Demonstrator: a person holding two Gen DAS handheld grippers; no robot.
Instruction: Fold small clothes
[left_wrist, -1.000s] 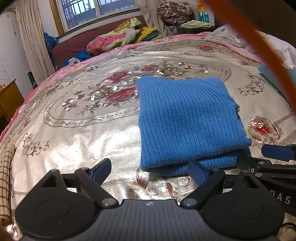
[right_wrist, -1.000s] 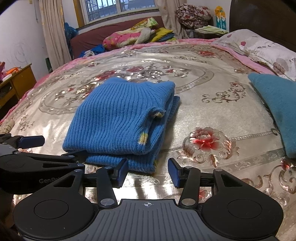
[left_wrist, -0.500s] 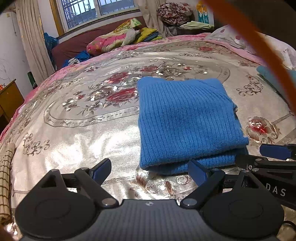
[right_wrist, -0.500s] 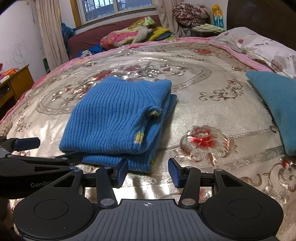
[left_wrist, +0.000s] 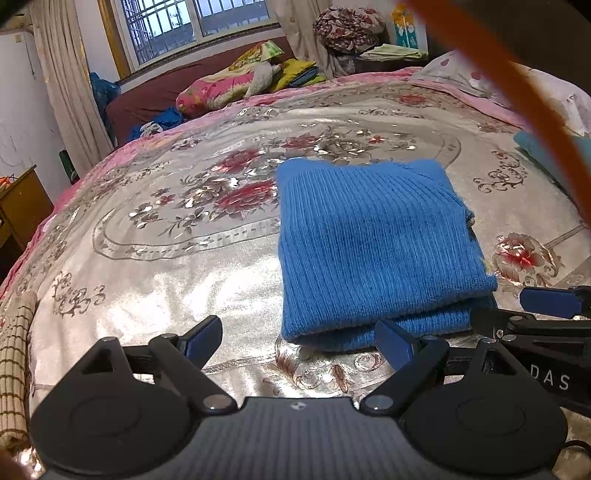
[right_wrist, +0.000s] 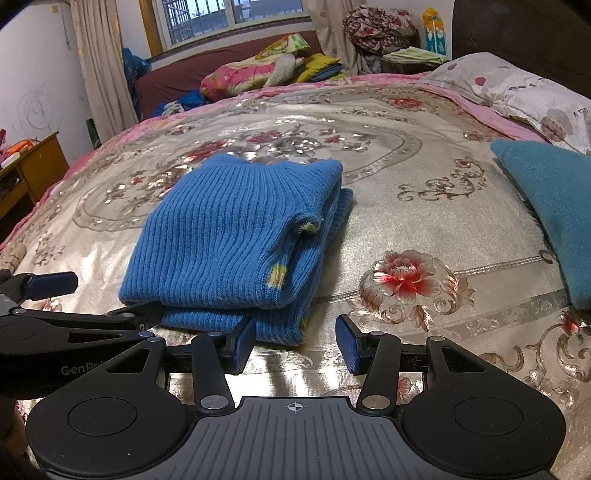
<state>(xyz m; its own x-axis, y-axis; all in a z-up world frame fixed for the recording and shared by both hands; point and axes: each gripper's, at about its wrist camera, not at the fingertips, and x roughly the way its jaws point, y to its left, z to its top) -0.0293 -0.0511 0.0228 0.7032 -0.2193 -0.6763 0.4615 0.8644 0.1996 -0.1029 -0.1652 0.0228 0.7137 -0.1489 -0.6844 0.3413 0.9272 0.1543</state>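
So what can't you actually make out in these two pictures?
- What kind of garment the folded blue knit is: the folds hide its shape in both views.
- The teal cloth: cut off by the right edge in the right view; an orange blur crosses it in the left view.
- The left gripper: one fingertip sits against the knit's near edge, touching or not unclear.
- The things piled by the window: too small.

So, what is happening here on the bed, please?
A person holds two grippers over a bed covered with a shiny flowered bedspread. A blue knitted garment lies folded on it. The left gripper and the right gripper are both open and empty, just in front of the garment's near edge. A teal cloth lies apart, on the right.
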